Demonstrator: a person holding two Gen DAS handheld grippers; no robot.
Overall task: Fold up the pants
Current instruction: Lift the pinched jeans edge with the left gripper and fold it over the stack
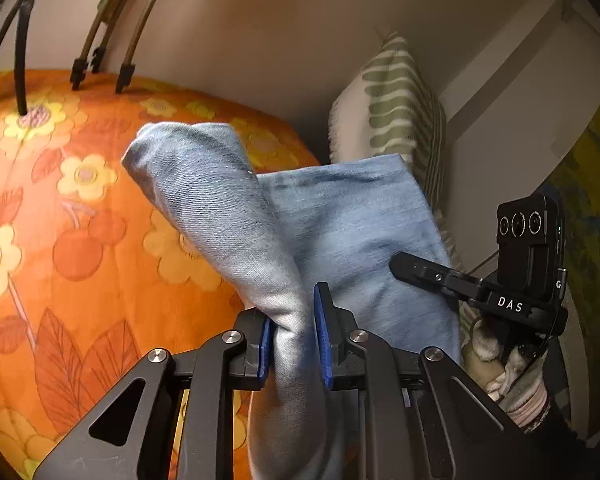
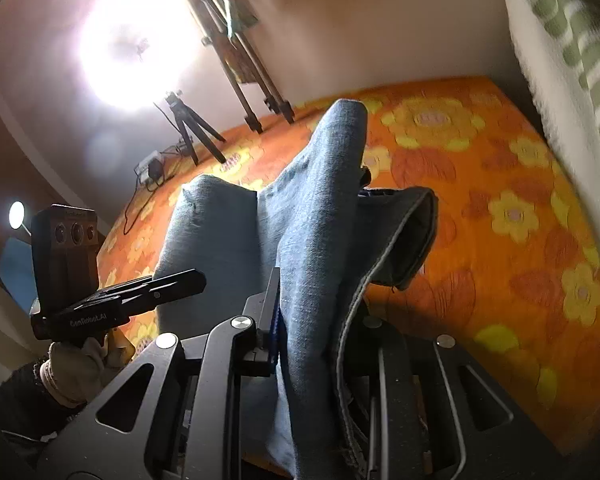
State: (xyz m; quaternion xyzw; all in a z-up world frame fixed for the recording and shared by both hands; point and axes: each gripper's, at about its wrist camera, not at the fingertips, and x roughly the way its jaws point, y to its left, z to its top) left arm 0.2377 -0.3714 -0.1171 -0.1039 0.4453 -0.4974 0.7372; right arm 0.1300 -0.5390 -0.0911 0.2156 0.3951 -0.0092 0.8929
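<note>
Black linkage tongs [image 1: 293, 340] with silver screws and blue pads [image 1: 323, 340]; pale glove [image 2: 80, 360], dark sleeve [image 2: 16, 404].

My right gripper's [image 2: 300, 320] far finger is buried under the jeans [image 2: 316, 240], whose lower folds run off the near edge, and the striped pillow [image 2: 572, 60] at right blurs.
</note>
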